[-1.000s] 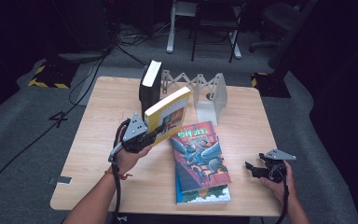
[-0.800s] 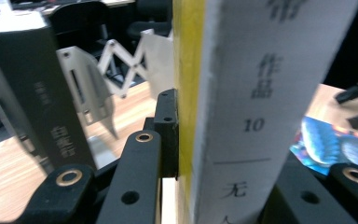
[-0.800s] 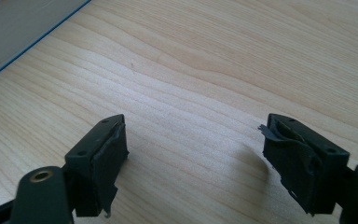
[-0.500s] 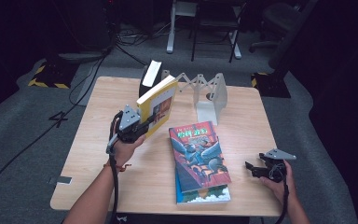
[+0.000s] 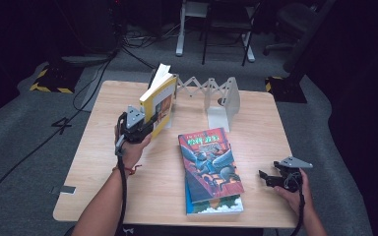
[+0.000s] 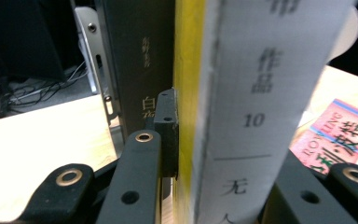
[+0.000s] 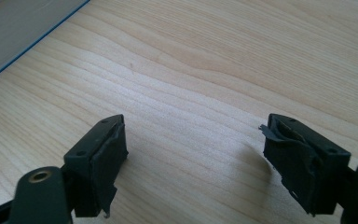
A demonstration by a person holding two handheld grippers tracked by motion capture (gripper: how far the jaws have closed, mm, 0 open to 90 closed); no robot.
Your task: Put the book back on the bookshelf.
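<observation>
At about ten o'clock on the table point(image 5: 103, 196), the left gripper point(image 5: 145, 129) clamps the yellow book point(image 5: 160, 101) upright, seemingly touching the dark book point(image 6: 135, 56) in the rack point(image 5: 221, 96), while two books point(image 5: 210, 167) wait and the right gripper point(image 7: 193, 163) rests open.

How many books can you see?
4: a yellow book in the left gripper, a dark book standing in the rack, two stacked flat, red over blue.
</observation>
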